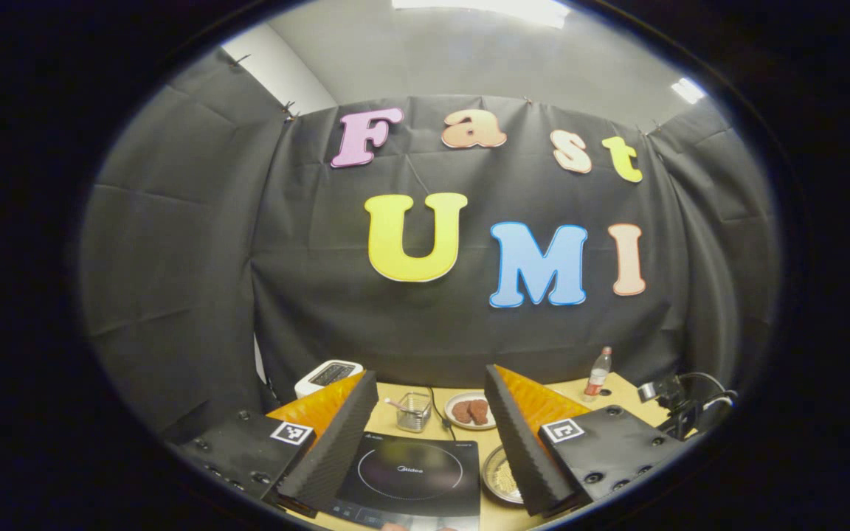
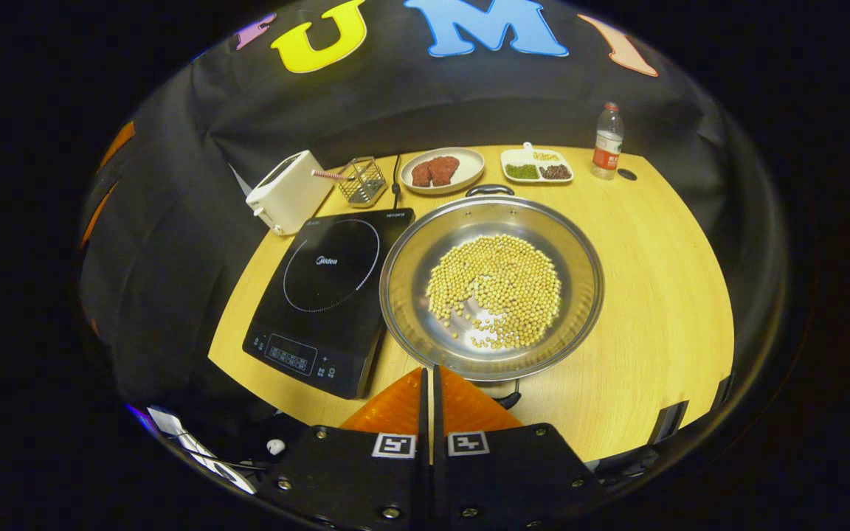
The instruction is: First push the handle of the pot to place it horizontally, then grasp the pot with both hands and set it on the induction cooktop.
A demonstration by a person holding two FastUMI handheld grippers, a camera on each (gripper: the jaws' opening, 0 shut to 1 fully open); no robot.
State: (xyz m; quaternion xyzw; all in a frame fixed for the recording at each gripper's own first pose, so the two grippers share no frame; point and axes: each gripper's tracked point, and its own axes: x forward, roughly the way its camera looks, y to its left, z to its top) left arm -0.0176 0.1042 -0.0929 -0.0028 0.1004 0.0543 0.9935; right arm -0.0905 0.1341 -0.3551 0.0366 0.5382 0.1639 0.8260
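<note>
The pot, just right of the induction cooktop, looks rigid, slick and bean-laden; grip its handles. Left gripper spread, right gripper pressed together.

Wood table w/ cooktop, pot, toaster, bottle.
</note>
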